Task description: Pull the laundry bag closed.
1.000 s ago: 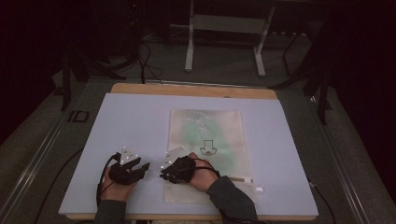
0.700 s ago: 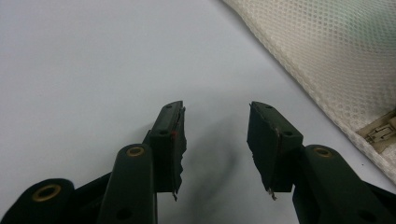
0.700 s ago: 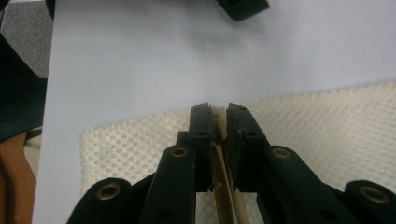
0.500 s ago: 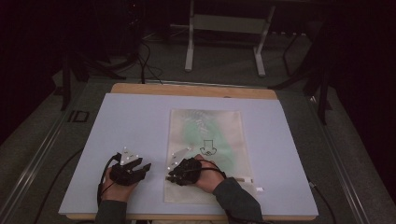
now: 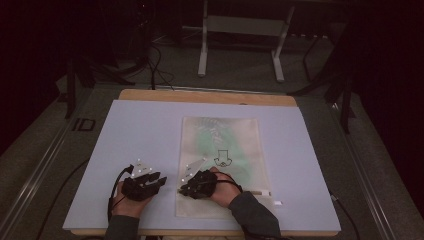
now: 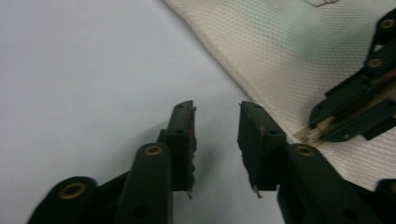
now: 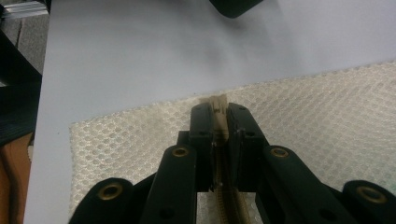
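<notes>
Mesh bag [image 5: 220,165]: flat on the surface's near middle
Right claw [image 7: 218,122]: clamped on the zipper end [image 7: 217,103] at the bag's near left corner
Left claw [image 6: 215,140]: apart, just been closing, nothing between, on bare surface [image 6: 84,79] left of bag
Tip: hold the end steady, pin the fabric beside it

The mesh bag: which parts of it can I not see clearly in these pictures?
- Mesh bag, high view: contents, a green blur; black print too small.
- Zipper end, right gripper view: mostly hidden between the right gripper's shut jaws.
- Bag, left gripper view: cut off by top and right edges.

Left tongs [image 6: 217,140] just closing partway, empty, right tongs [image 7: 218,122] clamped
</notes>
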`<state>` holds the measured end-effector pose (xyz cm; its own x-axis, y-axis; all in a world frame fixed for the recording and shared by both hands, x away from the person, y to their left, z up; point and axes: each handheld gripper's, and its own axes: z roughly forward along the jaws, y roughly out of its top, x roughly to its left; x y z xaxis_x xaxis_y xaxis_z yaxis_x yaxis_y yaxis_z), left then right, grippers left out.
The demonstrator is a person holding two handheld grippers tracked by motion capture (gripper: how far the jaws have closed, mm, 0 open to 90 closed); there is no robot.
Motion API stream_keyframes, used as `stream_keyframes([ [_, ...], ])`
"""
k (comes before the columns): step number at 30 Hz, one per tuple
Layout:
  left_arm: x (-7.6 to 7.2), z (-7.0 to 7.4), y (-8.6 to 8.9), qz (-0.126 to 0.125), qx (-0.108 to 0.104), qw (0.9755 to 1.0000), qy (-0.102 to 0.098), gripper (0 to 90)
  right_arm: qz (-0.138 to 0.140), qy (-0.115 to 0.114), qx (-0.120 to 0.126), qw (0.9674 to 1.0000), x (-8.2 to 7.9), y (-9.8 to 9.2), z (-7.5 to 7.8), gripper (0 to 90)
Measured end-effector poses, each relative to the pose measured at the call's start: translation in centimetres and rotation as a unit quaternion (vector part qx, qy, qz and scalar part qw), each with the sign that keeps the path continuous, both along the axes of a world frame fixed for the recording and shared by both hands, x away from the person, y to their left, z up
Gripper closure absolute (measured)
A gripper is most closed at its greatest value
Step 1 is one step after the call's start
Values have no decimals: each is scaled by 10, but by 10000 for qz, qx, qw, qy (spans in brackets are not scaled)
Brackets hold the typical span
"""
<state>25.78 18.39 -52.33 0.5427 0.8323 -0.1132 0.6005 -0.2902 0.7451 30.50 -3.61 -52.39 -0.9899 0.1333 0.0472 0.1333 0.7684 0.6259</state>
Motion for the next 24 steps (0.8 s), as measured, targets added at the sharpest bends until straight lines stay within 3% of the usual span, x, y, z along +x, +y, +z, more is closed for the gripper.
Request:
stream_keyframes([
  [9,1,1,-15,-328,98,9994,74,879,-11,-98,2,10000,-3,0,-1,820],
  [24,4,-2,-32,-499,15,9986,152,889,-43,-151,51,9999,-5,-2,-2,820],
])
